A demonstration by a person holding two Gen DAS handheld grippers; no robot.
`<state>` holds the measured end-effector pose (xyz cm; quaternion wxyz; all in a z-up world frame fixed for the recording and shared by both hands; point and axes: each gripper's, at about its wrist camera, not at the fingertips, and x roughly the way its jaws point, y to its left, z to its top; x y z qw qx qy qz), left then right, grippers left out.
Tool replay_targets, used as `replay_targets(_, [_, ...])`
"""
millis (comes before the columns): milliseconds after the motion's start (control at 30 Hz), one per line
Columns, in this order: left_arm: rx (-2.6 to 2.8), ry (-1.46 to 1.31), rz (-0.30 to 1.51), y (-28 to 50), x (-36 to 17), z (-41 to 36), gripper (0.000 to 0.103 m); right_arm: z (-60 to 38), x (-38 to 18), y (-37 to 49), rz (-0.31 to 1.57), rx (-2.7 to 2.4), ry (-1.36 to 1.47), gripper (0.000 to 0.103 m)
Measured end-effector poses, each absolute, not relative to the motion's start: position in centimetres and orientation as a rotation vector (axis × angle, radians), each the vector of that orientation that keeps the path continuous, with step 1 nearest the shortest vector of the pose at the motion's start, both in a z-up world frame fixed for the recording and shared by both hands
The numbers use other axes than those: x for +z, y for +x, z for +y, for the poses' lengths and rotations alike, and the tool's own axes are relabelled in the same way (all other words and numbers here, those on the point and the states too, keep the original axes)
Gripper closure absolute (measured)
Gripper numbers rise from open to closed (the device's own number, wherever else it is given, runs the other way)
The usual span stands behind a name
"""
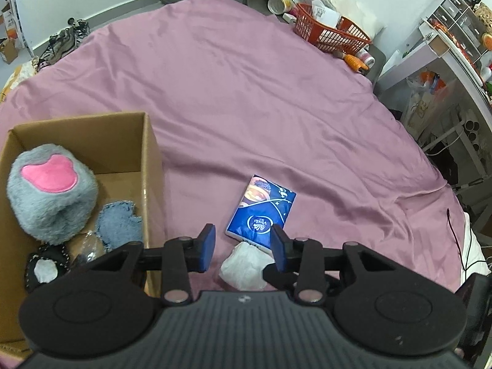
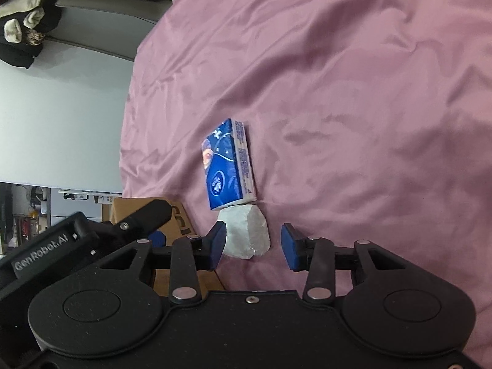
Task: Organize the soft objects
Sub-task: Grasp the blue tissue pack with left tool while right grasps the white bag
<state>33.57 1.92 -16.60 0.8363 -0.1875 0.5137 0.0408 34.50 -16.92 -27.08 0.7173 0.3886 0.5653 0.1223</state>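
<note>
One pink bedsheet (image 1: pixel 246 92) covers the work surface. On it, loose: one blue tissue pack (image 1: pixel 261 209), lying flat, and one white crumpled wad (image 1: pixel 246 266), touching the pack's near end. One cardboard box (image 1: pixel 150 166) stands open at the left of the left wrist view, just beside the pack. Inside the box, counted: one grey plush paw (image 1: pixel 50 193) with a single pink pad, one blue-grey knitted piece (image 1: pixel 120 223), one black-and-white item (image 1: pixel 46 267) at the near corner, and one clear wrapped item between them, too dim to name. Two grippers. The left gripper (image 1: pixel 243 243) hangs over the white wad and the near end of the pack, jaws apart, blue pads clear of both, nothing grasped. The right gripper (image 2: pixel 253 243) points down at the same wad; its jaws are apart, the wad sits partly between them, close against the left pad, though contact cannot be told; nothing is clamped. Beyond the far edge of the sheet: one orange basket (image 1: pixel 332 30) with papers in it, and one pair of shoes (image 1: pixel 64 41) on the floor.
</note>
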Motion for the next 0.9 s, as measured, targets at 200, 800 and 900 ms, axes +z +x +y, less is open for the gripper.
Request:
replay_targets(200, [0.089, -0.398, 1.109, 34.7, -17.7, 2.0, 0.065, -16.3, -28.1, 35.0, 1.243, 0.298, 0.902, 0.075])
replay_targets(800, [0.05, -0.335, 1.141, 37.5, -19.6, -0.9, 0.056, -19.6, -26.7, 33.2, 1.181, 0.147, 0.939, 0.077])
replay_targets(900, [0.044, -0.329, 1.161, 37.7, -20.5, -1.4, 0.052, -20.4, -26.5, 33.0, 1.152, 0.11, 0.942, 0.082])
